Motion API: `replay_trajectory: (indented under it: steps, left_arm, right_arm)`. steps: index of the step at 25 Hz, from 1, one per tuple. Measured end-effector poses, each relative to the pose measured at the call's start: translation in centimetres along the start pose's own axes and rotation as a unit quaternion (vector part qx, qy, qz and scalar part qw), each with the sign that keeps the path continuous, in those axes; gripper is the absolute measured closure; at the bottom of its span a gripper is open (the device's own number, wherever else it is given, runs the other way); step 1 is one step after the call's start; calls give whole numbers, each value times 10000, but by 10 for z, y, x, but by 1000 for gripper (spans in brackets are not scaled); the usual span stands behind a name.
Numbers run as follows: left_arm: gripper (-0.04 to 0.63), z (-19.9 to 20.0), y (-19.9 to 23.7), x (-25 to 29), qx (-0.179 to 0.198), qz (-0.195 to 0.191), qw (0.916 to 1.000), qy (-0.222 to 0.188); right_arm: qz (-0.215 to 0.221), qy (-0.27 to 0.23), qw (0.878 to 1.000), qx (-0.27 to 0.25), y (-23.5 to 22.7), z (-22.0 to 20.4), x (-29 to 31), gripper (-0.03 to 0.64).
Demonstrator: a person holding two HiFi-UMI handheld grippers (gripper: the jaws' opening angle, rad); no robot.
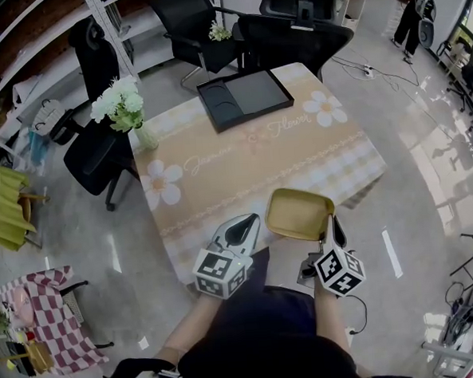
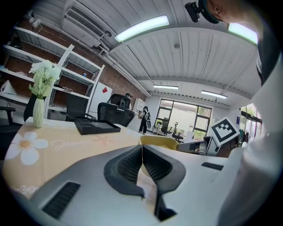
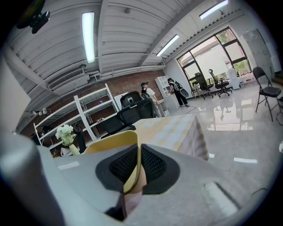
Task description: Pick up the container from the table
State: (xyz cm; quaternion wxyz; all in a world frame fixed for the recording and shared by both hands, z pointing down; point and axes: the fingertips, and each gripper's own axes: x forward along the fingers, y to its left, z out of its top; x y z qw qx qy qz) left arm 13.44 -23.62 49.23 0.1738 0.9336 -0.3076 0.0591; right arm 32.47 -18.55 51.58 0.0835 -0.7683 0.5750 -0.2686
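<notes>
Jaws of the right gripper (image 3: 138, 152) are pinched on the thin side wall of the yellow container (image 3: 110, 143), one pad inside and one outside, a hold that suits a shallow open dish with no handle. Gripped by that edge, the container juts out ahead of the gripper, tilted, and seems raised off the near edge of the table (image 1: 244, 176). The left gripper (image 2: 142, 154) sits just beside it, jaws together on nothing, probably kept in reserve. Farther back, a black tray (image 1: 244, 97) and a vase of white flowers (image 1: 124, 107) stand well apart from it, out of the way.
</notes>
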Motion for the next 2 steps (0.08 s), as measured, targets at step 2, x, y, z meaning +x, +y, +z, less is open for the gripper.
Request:
replay_trajectory:
  steps: [2]
  left_arm:
    - [584,-2,1,-2,-1,15,10000,18]
  right_arm:
    - [3,9,10000,7,0,-2,0,594]
